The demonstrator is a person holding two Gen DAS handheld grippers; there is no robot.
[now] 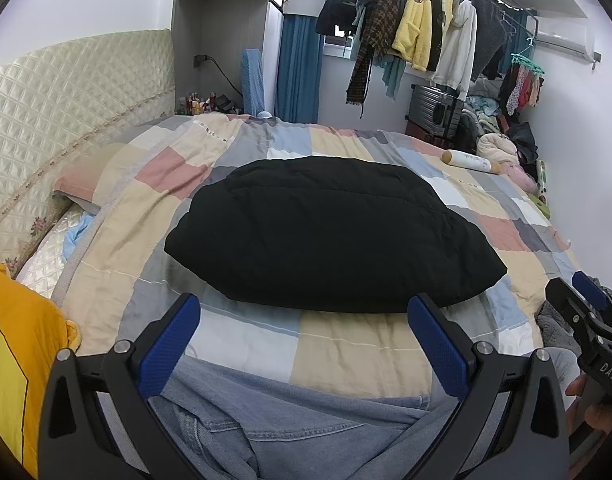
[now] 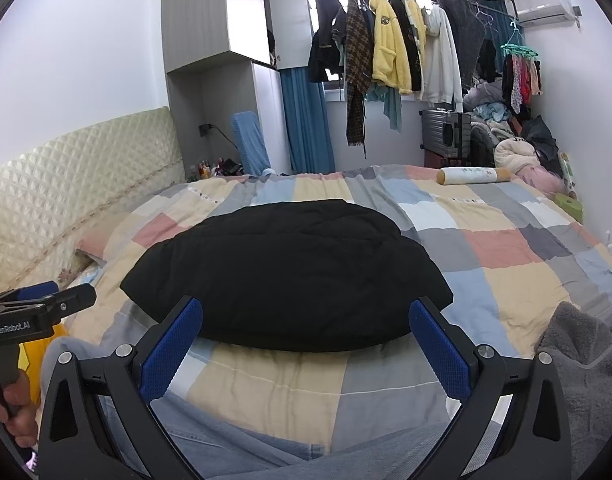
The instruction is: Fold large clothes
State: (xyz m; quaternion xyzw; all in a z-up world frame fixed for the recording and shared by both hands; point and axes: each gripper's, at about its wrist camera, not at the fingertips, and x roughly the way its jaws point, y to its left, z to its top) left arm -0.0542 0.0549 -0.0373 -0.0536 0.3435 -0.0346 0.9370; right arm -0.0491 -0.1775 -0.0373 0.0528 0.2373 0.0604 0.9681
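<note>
A black padded garment [image 1: 326,236] lies folded into a compact bundle in the middle of the patchwork bedspread [image 1: 366,344]; it also shows in the right wrist view [image 2: 285,276]. My left gripper [image 1: 303,344] is open and empty, held just short of the bundle's near edge. My right gripper [image 2: 306,348] is open and empty too, its blue pads [image 2: 173,344] flanking the bundle's near edge without touching it. Each gripper shows at the side of the other's view: the right [image 1: 586,320], the left [image 2: 37,304]. A blue denim garment [image 1: 285,424] lies below the left gripper.
A quilted headboard [image 1: 65,112] and pink pillow [image 1: 85,176] are at left, a yellow cushion [image 1: 13,360] at near left. A white roll [image 1: 470,160] lies at the bed's far right. A grey fleece [image 2: 578,360] lies near right. Hanging clothes [image 2: 394,52] and a suitcase [image 2: 446,132] stand behind.
</note>
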